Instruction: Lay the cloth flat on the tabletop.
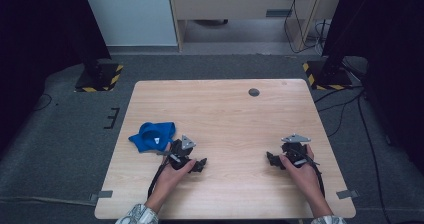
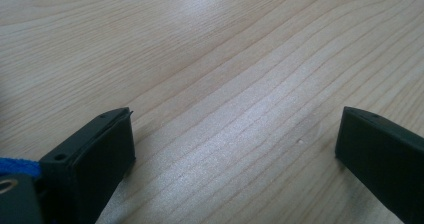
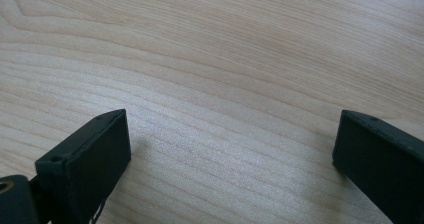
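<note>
Jaws spread wide on both my grippers, nothing between them, bare wood under each. Left gripper [image 1: 200,165] rests near the tabletop's [image 1: 225,109] front-left part, right gripper [image 1: 272,159] toward the front-right. Blue cloth [image 1: 151,135] lies crumpled by the left edge, just beside my left gripper.

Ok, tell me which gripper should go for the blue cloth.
Left. The left gripper rests on the table close beside the blue cloth, jaws open with nothing between them. The right gripper, also open, lies far across the table and would probably have to cross past the left hand.
</note>
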Action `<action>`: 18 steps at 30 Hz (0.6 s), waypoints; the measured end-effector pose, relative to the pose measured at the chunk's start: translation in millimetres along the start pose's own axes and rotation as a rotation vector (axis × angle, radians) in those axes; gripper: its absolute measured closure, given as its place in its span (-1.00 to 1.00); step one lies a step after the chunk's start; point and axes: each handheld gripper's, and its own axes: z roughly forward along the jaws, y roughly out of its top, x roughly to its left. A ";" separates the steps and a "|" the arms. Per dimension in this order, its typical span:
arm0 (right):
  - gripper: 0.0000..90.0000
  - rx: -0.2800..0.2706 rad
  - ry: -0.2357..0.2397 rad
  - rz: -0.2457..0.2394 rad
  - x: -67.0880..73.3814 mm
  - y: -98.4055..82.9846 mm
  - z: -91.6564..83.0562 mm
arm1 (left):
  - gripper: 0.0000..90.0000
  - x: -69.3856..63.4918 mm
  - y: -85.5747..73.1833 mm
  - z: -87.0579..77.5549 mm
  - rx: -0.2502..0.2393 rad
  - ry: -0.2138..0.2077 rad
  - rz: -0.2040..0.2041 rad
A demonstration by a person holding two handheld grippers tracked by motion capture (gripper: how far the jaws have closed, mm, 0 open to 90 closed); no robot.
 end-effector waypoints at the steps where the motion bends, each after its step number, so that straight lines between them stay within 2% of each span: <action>1: -0.95 0.001 0.000 0.002 0.1 0.0 0.0 | -0.97 0.0 -0.1 -0.1 -0.001 0.001 0.001; 5: -0.96 0.002 0.000 -0.003 -0.1 0.3 0.4 | -0.87 -0.6 1.1 -2.1 -0.006 -0.005 0.022; 9: -0.96 0.002 0.000 -0.003 -0.1 0.2 0.3 | -0.84 -1.4 4.1 -8.6 -0.029 -0.022 0.013; 10: -0.96 0.002 0.000 -0.003 -0.1 0.2 0.3 | -0.84 -2.8 7.6 -17.2 -0.060 -0.037 0.002; 12: -0.96 0.003 0.001 -0.004 -0.2 0.2 0.3 | -0.84 -4.8 11.0 -26.8 -0.092 -0.049 0.001; 13: -0.96 0.002 0.000 -0.003 -0.1 0.3 0.4 | -0.84 -6.0 12.0 -30.8 -0.101 -0.052 0.003; 16: -0.97 0.004 0.001 0.000 0.1 0.4 0.5 | -0.85 -8.2 14.4 -42.3 -0.112 -0.043 0.040; 18: -0.96 0.004 0.001 0.000 0.1 0.4 0.5 | -0.85 -4.6 16.0 -50.1 -0.121 -0.034 0.037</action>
